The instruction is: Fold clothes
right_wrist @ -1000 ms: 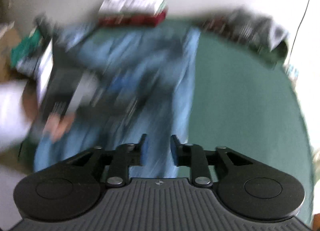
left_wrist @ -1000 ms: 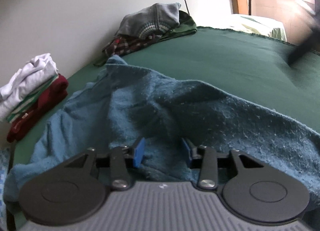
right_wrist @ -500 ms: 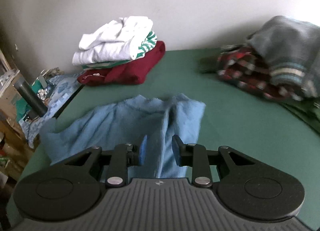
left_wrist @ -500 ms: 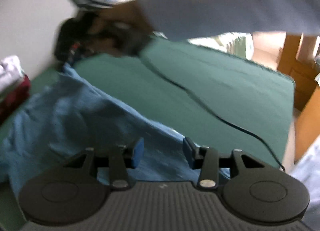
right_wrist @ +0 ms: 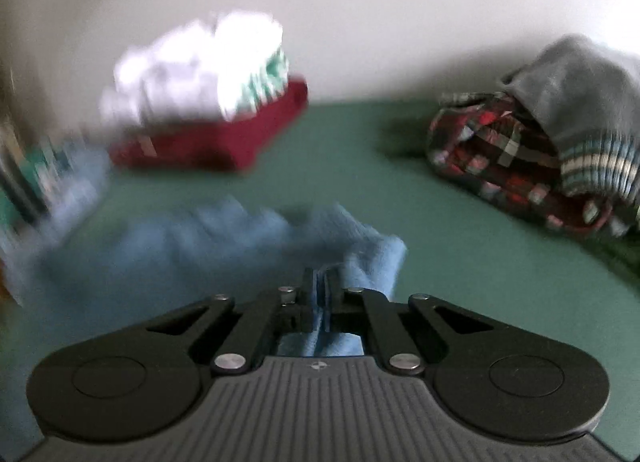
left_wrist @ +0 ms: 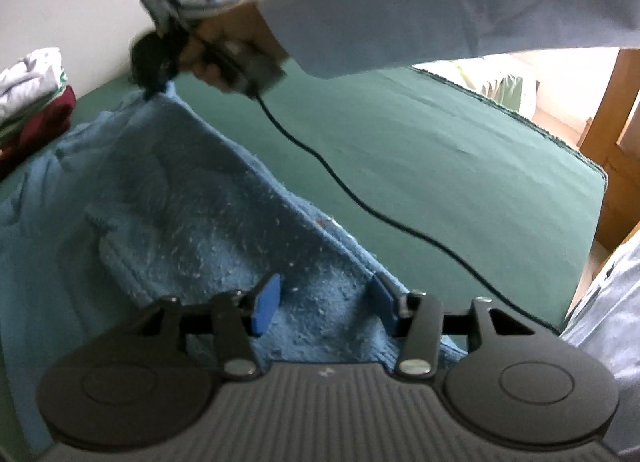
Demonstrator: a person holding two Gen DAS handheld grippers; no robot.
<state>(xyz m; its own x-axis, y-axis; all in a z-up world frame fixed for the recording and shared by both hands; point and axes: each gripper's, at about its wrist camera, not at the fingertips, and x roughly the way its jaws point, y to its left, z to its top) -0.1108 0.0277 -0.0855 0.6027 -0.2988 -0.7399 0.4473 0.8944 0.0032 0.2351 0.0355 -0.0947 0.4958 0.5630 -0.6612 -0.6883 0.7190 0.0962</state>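
Green bedding (left_wrist: 420, 166) carries everything, with a pale wall behind. Since half a second ago the right tool (right_wrist: 322, 294) has closed from a narrow gap onto a corner of the blue sweater (left_wrist: 192, 222); the left tool (left_wrist: 324, 302) stays wide over its near edge. The sweater's long edge runs from the left tool diagonally away to the right one. Ahead of the right tool sit a folded stack (right_wrist: 208, 114) to its left and a rumpled pile (right_wrist: 532, 142) to its right. A black cable (left_wrist: 360, 202) trails across the bed.
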